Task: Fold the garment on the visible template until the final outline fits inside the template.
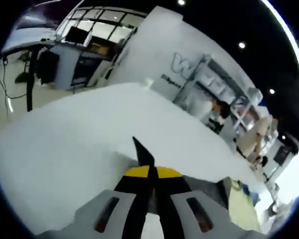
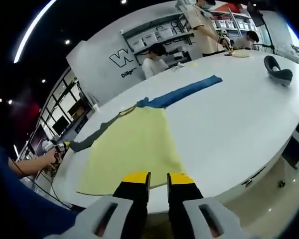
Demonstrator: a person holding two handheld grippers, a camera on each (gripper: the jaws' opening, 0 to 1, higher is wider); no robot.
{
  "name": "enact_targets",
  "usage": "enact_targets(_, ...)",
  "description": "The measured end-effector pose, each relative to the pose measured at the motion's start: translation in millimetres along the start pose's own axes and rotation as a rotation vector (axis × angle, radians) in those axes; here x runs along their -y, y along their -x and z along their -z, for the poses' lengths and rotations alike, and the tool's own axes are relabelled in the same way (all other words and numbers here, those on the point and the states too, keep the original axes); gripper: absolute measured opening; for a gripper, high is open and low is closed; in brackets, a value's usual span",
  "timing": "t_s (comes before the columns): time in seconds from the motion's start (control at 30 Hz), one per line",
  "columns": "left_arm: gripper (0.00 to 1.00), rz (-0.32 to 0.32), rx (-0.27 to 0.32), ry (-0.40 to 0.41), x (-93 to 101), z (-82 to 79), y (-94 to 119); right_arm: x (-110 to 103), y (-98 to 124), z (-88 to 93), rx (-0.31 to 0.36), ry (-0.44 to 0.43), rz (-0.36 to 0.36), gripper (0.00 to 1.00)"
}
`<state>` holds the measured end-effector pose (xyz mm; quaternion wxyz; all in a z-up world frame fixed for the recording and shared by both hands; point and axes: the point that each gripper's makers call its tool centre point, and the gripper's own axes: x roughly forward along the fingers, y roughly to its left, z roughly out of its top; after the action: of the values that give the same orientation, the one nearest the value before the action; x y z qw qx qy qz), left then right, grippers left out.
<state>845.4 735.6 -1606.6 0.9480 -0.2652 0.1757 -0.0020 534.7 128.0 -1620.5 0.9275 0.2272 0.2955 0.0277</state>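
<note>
Right gripper view: yellow garment (image 2: 132, 144) lies flat on the white table (image 2: 239, 114), its near hem at the table edge just ahead of the right gripper (image 2: 159, 180), whose yellow-tipped jaws stand apart with a gap and nothing between them. A blue sleeve (image 2: 187, 92) runs away toward the far side; a dark grey sleeve (image 2: 94, 133) runs toward the left gripper (image 2: 60, 146), held in a hand (image 2: 46, 158) at the table's left edge. Dark object (image 2: 278, 69) sits far right on the table; people stand behind it. Left gripper view: left gripper (image 1: 150, 172) jaws pressed together on a thin dark strip (image 1: 141, 149) of fabric, white table (image 1: 89, 129) beyond.
</note>
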Motion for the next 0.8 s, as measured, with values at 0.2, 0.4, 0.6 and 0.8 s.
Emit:
enact_targets(0.2,0.0,0.124,0.001,-0.042,67.5,-22.3,4,-6,-4,-3.0,0.018,-0.009,-0.053,0.07)
enact_targets(0.4,0.0,0.233,-0.012,-0.101,133.3,-25.4,18,2,-5,-7.9,0.03,-0.008,-0.078,0.06)
enact_targets(0.6,0.0,0.325,-0.054,-0.146,195.8,-20.1,30,20,6,-7.9,0.023,0.013,-0.099,0.06)
enact_targets(0.8,0.0,0.374,-0.072,-0.18,246.0,-14.0,32,37,23,-3.1,0.044,-0.009,-0.089,0.06)
